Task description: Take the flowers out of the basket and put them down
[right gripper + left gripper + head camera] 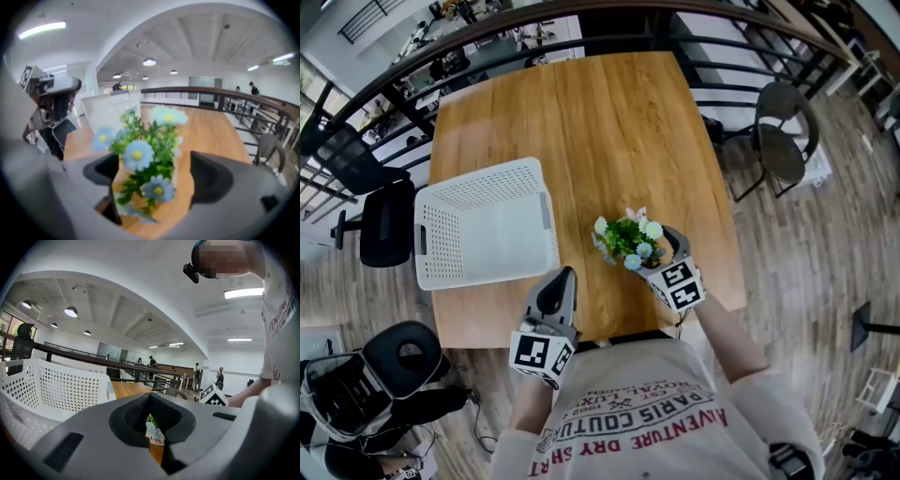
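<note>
The flowers [626,239] stand upright, out of the basket [441,246] and seemingly resting on the desk [600,122], between the right claw's [664,244] spread jaws, just far of it; the left claw [560,281], pressed together, sits empty nearby.

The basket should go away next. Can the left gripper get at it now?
Probably yes. The left gripper, jaws shut, sits near the white basket with only bare table between; the flowers stand off to the side, between the right gripper jaws.
</note>
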### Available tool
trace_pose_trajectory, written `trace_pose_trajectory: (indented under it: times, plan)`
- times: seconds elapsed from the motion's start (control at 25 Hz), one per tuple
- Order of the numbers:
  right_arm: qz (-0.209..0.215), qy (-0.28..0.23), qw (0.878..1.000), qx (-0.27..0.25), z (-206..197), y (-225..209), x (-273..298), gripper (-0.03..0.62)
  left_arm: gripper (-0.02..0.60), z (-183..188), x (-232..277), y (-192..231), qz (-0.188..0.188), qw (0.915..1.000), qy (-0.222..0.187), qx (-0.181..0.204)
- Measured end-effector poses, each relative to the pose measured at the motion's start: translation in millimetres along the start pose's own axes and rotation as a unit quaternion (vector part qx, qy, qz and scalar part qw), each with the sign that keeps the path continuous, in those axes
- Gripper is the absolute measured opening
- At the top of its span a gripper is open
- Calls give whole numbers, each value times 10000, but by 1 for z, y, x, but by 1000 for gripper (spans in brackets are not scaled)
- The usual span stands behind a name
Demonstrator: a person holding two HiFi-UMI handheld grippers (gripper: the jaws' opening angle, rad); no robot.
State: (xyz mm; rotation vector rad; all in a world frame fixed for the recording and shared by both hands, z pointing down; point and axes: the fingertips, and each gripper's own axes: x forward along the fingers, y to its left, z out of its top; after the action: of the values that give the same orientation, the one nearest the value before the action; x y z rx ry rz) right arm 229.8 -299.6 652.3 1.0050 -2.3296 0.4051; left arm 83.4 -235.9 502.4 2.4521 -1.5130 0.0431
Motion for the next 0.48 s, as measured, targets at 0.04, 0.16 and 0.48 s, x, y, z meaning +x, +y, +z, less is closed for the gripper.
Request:
trace_pose_trajectory:
  times: [0.04, 0.16, 0.48]
  plan:
    - [-93, -138, 9999, -41, 11, -2, -11, 463, 15, 2, 0, -1, -10, 10000, -23, 6]
    - [-188, -439, 9988, -41, 42, -1, -43, 462, 15, 12, -1, -1, -25, 9999, -114, -5]
    - [-1163, -1645, 9779, 553, 134, -20, -101, 41, 15, 47, -6, 12, -23, 9993, -327, 197]
